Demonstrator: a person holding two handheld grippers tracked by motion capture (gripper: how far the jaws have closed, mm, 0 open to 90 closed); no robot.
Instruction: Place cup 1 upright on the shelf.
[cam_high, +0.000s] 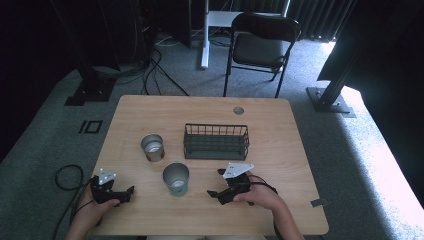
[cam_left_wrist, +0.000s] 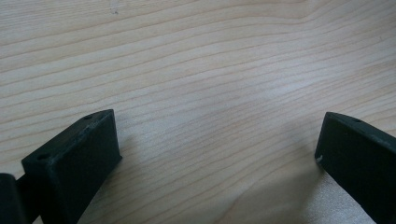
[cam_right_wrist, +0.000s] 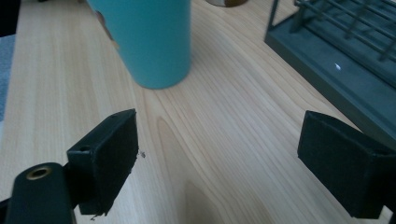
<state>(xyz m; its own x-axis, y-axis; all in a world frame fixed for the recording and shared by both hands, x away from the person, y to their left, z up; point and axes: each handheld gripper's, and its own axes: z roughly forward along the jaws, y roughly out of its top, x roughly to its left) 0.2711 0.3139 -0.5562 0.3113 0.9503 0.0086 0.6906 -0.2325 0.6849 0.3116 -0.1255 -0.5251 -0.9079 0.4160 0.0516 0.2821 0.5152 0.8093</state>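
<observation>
Cups are standing in front of the wire rack (cam_high: 216, 141): the teal cup (cam_high: 176, 179) nearest the right gripper (cam_high: 216, 186), the silver cup (cam_high: 152, 147) behind it. Both grippers, the left gripper (cam_high: 123, 194) too, are sitting wide apart, holding nothing. Nothing is standing in the rack, so the work looks hardly begun.

Two cups stand on one wooden table (cam_high: 150, 215): a teal cup (cam_high: 176, 178) just below the centre of the high view and a silver metal cup (cam_high: 152, 147) up and to its left. One dark wire rack (cam_high: 216, 141) sits at the centre, and one black folding chair (cam_high: 260, 47) stands at the upper middle. Two hand-held grippers lie low in the frame, the left gripper (cam_high: 131, 191) at lower left and the right gripper (cam_high: 216, 183) at lower centre-right.
</observation>
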